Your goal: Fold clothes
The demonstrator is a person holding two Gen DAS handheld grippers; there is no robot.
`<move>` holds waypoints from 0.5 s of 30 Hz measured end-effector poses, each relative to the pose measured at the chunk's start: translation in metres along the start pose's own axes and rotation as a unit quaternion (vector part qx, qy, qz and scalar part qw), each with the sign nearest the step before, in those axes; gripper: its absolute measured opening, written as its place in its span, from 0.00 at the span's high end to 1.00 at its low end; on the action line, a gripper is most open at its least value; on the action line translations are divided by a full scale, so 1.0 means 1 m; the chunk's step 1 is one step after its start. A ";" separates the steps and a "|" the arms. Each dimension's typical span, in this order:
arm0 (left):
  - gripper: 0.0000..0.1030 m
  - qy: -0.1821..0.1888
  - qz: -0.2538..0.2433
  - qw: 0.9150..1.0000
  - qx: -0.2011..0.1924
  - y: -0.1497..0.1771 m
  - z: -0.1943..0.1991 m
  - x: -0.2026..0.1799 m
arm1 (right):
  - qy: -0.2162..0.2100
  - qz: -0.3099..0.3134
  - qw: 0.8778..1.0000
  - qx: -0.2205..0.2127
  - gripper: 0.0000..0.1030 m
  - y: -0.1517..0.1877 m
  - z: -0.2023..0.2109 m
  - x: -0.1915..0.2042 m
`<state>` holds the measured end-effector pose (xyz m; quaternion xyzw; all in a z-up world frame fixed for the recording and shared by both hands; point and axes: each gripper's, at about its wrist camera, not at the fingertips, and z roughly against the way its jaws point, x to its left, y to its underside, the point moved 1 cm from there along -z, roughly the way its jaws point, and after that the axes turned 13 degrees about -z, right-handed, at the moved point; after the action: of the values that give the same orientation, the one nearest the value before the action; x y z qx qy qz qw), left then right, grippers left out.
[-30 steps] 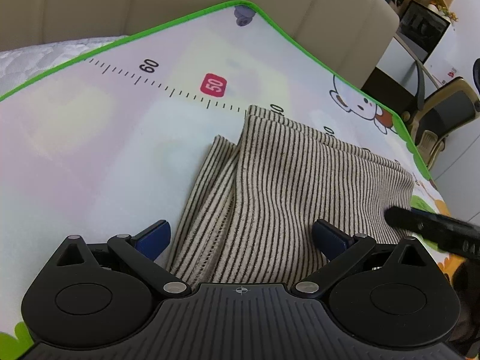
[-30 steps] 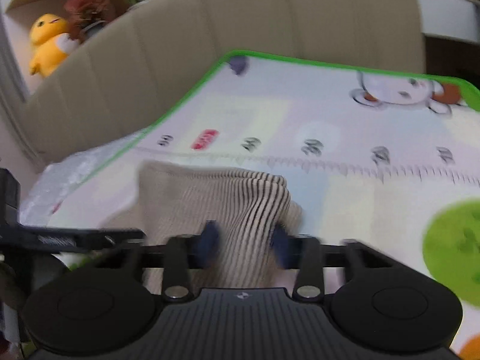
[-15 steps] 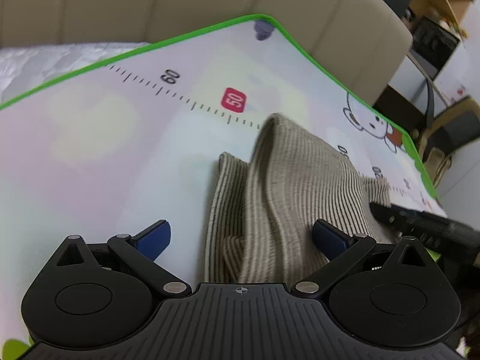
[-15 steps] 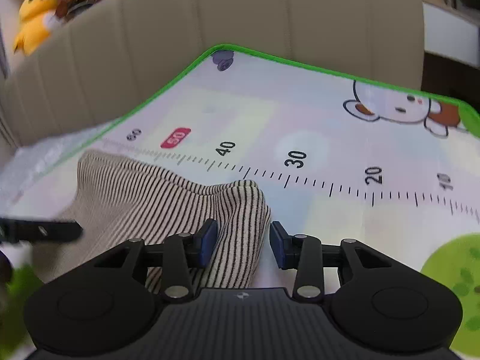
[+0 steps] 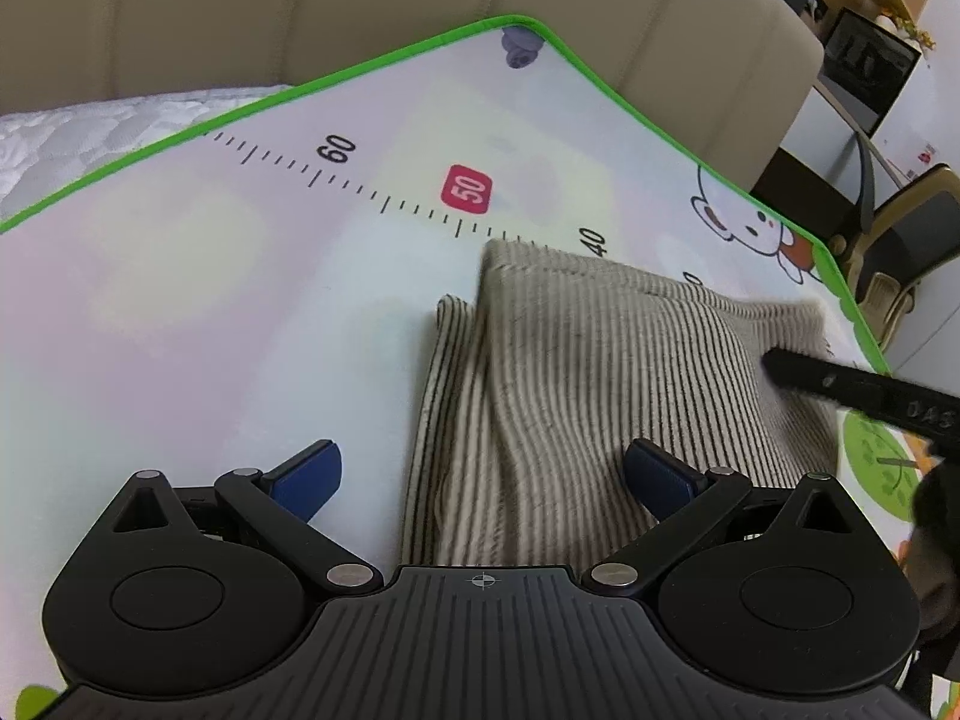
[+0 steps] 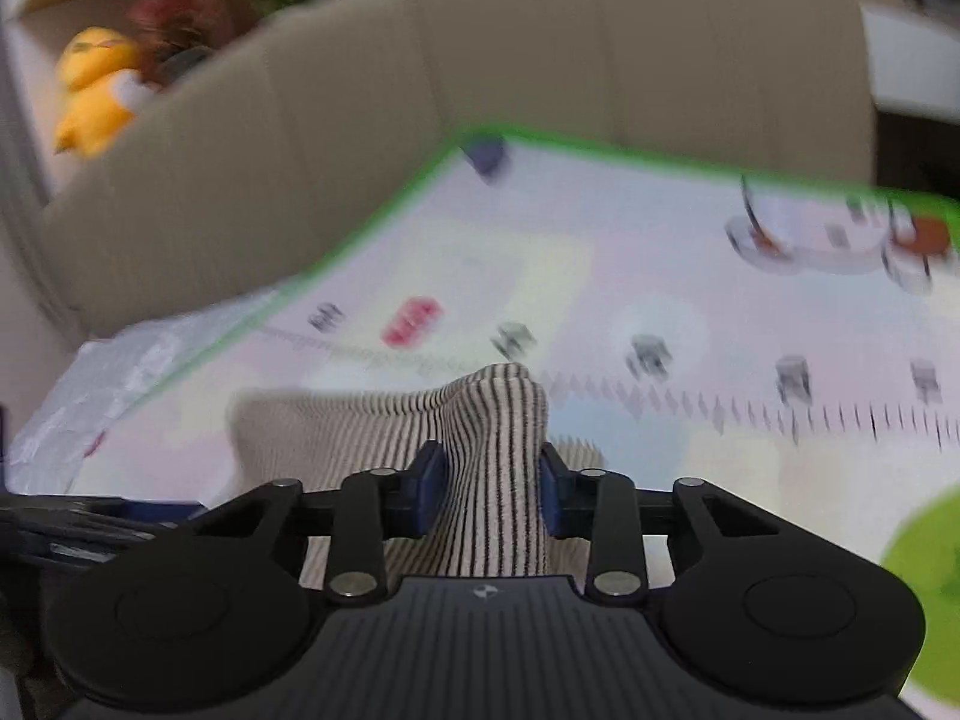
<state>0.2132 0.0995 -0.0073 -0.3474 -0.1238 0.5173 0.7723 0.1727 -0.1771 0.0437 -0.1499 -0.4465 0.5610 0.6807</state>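
A beige garment with thin dark stripes (image 5: 600, 372) lies folded on the play mat (image 5: 240, 300). My left gripper (image 5: 480, 462) stands open and wide just above the garment's near edge, pads clear of it. The right gripper (image 6: 489, 474) has its jaws closing, and its blue pads pinch a raised bunch of the striped garment (image 6: 360, 426). In the left wrist view the right gripper (image 5: 858, 390) shows as a black bar over the garment's right side. The right wrist view is blurred by motion.
The mat (image 6: 660, 252) has a green border and a printed ruler. A beige padded backrest (image 5: 360, 0) runs behind it. A white quilted cover (image 5: 90, 126) lies to the left, a chair (image 5: 912, 240) to the right. A yellow plush toy (image 6: 96, 96) sits beyond.
Half a second ago the right jaws stood wider beside the fold; now they pinch it. The garment's top layer, humped up then, has dropped flatter. The left gripper has not moved.
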 end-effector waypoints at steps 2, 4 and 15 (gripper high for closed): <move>0.00 -0.001 0.002 1.000 0.001 0.000 -0.001 0.002 | -0.025 0.002 1.000 -0.007 0.74 -0.009 0.004 0.006; 0.00 0.002 0.009 1.000 0.002 -0.001 -0.003 0.004 | 0.000 0.017 1.000 0.005 0.74 -0.013 -0.008 0.006; 0.00 -0.023 -0.020 0.999 -0.023 -0.007 0.014 0.000 | 0.090 0.070 0.993 0.014 0.53 0.006 -0.029 -0.013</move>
<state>0.2107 0.1035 0.0073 -0.3502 -0.1599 0.5070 0.7712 0.1917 -0.1785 0.0173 -0.2214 -0.3640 0.5974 0.6794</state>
